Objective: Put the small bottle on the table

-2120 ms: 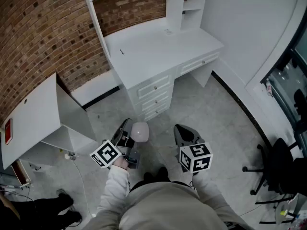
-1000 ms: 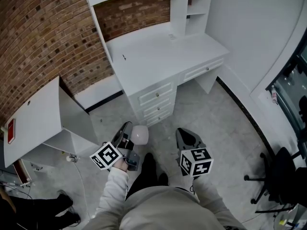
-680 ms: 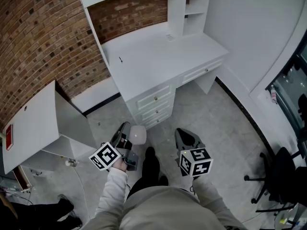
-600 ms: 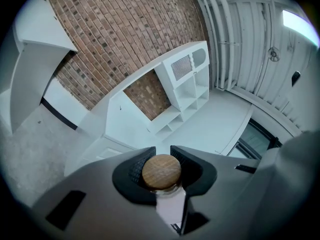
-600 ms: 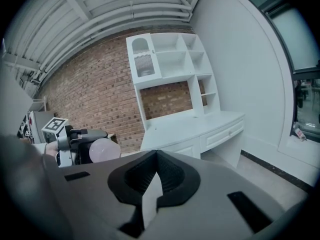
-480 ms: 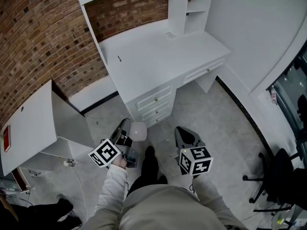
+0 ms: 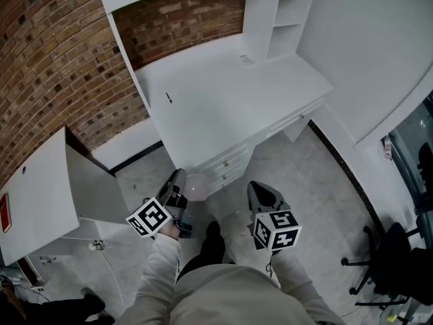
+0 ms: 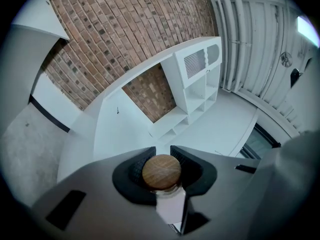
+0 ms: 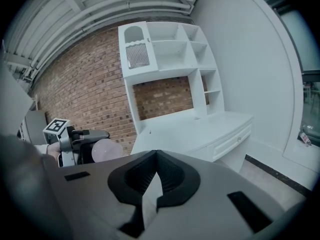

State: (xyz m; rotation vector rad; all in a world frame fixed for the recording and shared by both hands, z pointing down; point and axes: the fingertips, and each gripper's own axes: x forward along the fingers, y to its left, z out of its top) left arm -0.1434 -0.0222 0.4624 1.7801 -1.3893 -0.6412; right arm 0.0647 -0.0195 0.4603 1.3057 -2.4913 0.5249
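Note:
The small bottle [image 7: 197, 187] is pale, with a round wooden stopper [image 8: 161, 171]. My left gripper [image 7: 183, 185] is shut on it, and the pads press its neck from both sides in the left gripper view. The bottle hangs just before the front edge of the white table [image 7: 223, 93], above its drawers. In the right gripper view the bottle [image 9: 106, 150] shows at the left, held by the left gripper. My right gripper [image 7: 257, 189] is beside it to the right, shut with nothing between its jaws [image 9: 156, 156].
A white hutch with shelves [image 7: 284, 12] stands on the table's far side against a brick wall [image 7: 47, 59]. A white cabinet with an open door [image 7: 40, 188] is at the left. An office chair [image 7: 399, 263] is at the far right.
Both grippers and the held bottle have come closer to the table, whose front edge now lies right ahead of the left gripper. Neither grip has changed.

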